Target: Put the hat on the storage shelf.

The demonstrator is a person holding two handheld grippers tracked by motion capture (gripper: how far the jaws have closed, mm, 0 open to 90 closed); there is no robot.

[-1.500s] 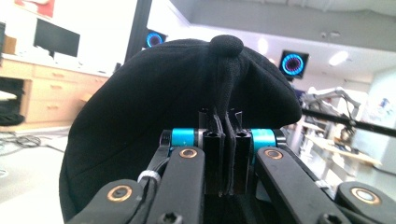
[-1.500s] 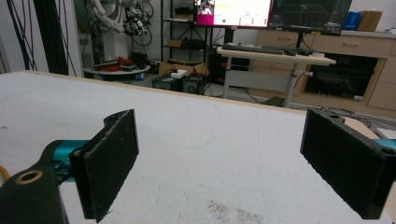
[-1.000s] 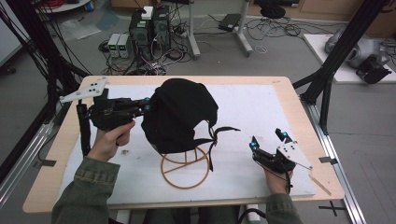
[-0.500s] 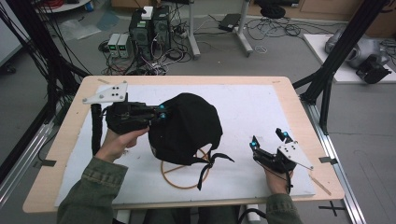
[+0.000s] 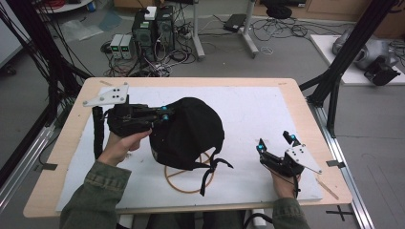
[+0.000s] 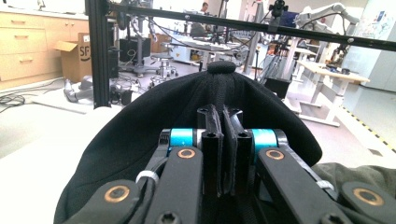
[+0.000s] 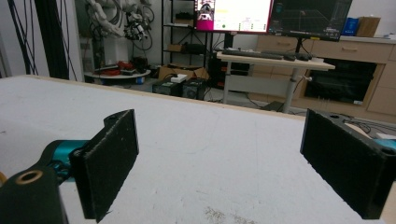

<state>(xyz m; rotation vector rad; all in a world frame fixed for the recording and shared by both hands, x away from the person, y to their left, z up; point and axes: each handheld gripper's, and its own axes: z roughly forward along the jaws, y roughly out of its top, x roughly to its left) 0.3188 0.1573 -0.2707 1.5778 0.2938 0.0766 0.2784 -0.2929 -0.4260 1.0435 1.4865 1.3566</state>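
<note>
- While it hangs tilted over a wooden ring stand [image 5: 184, 183], the black cap [image 5: 188, 133] sits near the middle of the white mat [image 5: 253, 109], its straps [image 5: 212, 169] dangling onto the ring's right side.
- Bare mat lies open behind the cap and to its right; the table's wooden rim [image 5: 191, 81] frames the mat on all sides.
- At the cap's left edge, the left gripper [image 5: 165, 113] has its jaws pressed together on a fold of the black fabric; in the left gripper view the cloth [image 6: 223, 140] is pinched between them.
- Well apart near the mat's right front corner, the right gripper [image 5: 274, 142] stands with jaws spread wide, holding nothing.
- Both hands grip from below; the left hand [image 5: 122, 143] reaches in, sleeve [image 5: 95, 198] behind it.
</note>
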